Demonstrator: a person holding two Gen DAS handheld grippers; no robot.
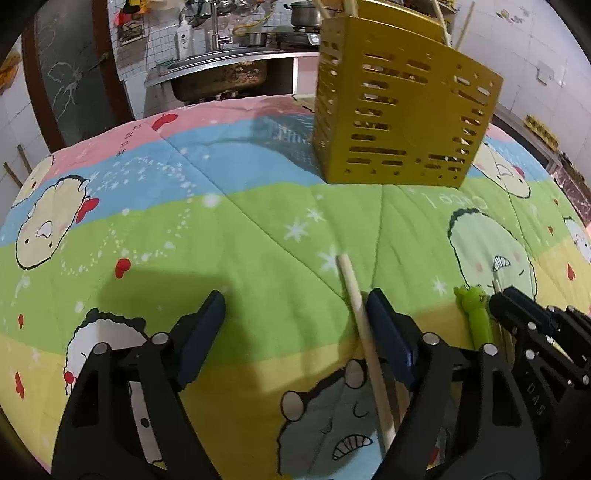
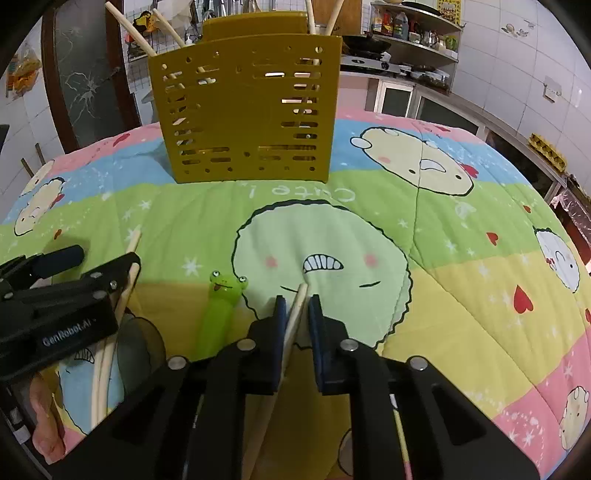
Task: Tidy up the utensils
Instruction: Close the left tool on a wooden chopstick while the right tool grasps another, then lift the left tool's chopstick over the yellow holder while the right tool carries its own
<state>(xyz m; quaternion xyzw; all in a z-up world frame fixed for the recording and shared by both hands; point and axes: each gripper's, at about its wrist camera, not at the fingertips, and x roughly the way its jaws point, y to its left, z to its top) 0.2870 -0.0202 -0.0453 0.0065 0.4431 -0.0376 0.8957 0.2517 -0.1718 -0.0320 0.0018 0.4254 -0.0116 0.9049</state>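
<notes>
Your right claw is clamped on a pale wooden chopstick; your left claw gapes wide, another plain chopstick against its right finger.

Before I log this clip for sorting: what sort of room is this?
Most likely a home kitchen: a sink with a tap, a pot on a stove and a wok under shelves of bottles behind the quilt-covered table.

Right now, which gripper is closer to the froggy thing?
Right. The right gripper sits just beside the frog, on its right. The left gripper is farther off on the frog's other side, open around a chopstick.
</notes>
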